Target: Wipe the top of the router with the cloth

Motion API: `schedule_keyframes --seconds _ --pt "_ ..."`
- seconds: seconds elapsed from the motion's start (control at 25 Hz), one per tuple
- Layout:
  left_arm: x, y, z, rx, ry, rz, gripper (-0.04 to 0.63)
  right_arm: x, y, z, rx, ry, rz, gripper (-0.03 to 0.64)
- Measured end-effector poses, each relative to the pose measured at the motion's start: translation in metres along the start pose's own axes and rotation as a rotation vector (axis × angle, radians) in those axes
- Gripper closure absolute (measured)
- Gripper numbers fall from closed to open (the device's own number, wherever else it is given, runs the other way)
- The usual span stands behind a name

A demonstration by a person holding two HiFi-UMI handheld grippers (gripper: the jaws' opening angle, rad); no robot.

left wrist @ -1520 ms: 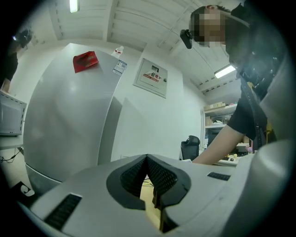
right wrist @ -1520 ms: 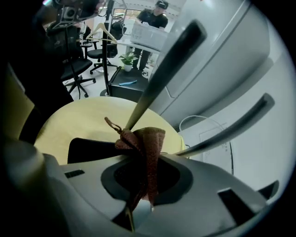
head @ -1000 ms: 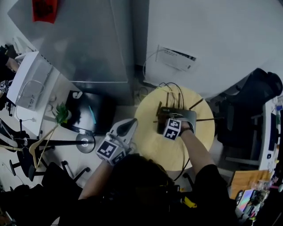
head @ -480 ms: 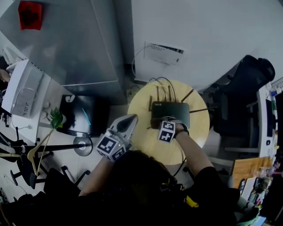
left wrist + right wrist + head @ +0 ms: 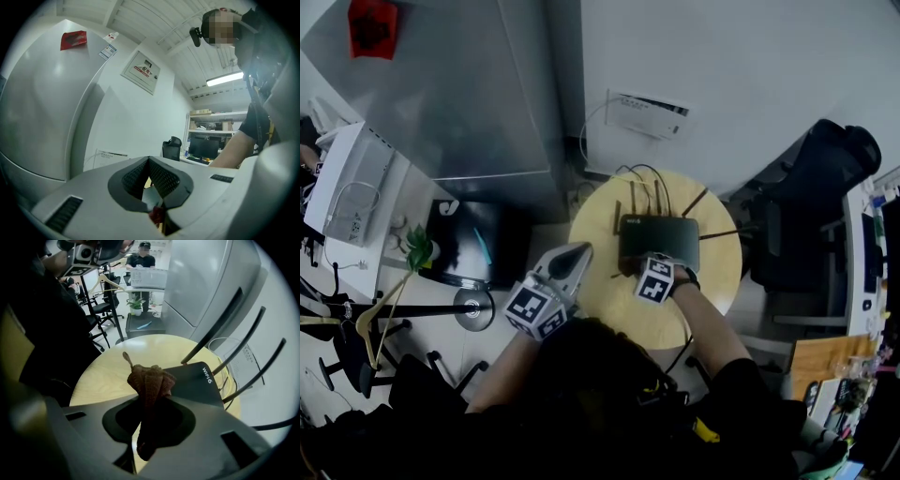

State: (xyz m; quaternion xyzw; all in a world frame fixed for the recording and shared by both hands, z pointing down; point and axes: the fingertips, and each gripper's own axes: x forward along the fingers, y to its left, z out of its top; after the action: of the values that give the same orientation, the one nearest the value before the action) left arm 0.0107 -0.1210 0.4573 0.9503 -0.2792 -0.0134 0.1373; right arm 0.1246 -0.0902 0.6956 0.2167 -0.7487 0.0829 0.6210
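Head view shows your left gripper (image 5: 570, 255) to the left of the flat black plastic router (image 5: 661, 230), over the left rim of the round pale wooden table (image 5: 717, 277) and apart from the router. In the left gripper view (image 5: 149, 161) its jaws meet tip to tip with nothing pinched between them, and they point up towards a white wall, away from the router

Your right gripper (image 5: 649, 261) sits at the router's near edge, towards its left corner. In the right gripper view (image 5: 149, 401) you have its jaws clamped tight on a crumpled reddish-brown woven cloth (image 5: 151, 379), which bunches out past the tips and overlaps the router's (image 5: 199, 380) near left corner, beside the white "WIFI6" print. I cannot tell whether the cloth actually presses on the top. The router lies flat in the middle of the table (image 5: 117, 364), and its thin black antennas (image 5: 218, 331) stand up along its far side. Well to the right of the router, off the table, stands a black office chair (image 5: 834, 178)
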Motion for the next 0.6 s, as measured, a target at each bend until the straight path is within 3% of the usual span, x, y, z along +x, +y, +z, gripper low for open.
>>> schedule_keyframes --seconds 0.32,0.48,0.6 --pt "0.01 -0.006 -0.006 0.0 0.008 -0.026 0.603 -0.003 0.012 -0.004 0.056 -0.053 0.015 0.551" --pt "0.015 -0.005 -0.007 0.005 0.017 -0.038 0.603 -0.009 0.017 -0.008 0.006 -0.047 0.042 0.551" --pt "0.014 0.001 -0.006 0.006 0.017 -0.024 0.603 -0.026 -0.011 -0.02 -0.021 -0.039 -0.007 0.551"
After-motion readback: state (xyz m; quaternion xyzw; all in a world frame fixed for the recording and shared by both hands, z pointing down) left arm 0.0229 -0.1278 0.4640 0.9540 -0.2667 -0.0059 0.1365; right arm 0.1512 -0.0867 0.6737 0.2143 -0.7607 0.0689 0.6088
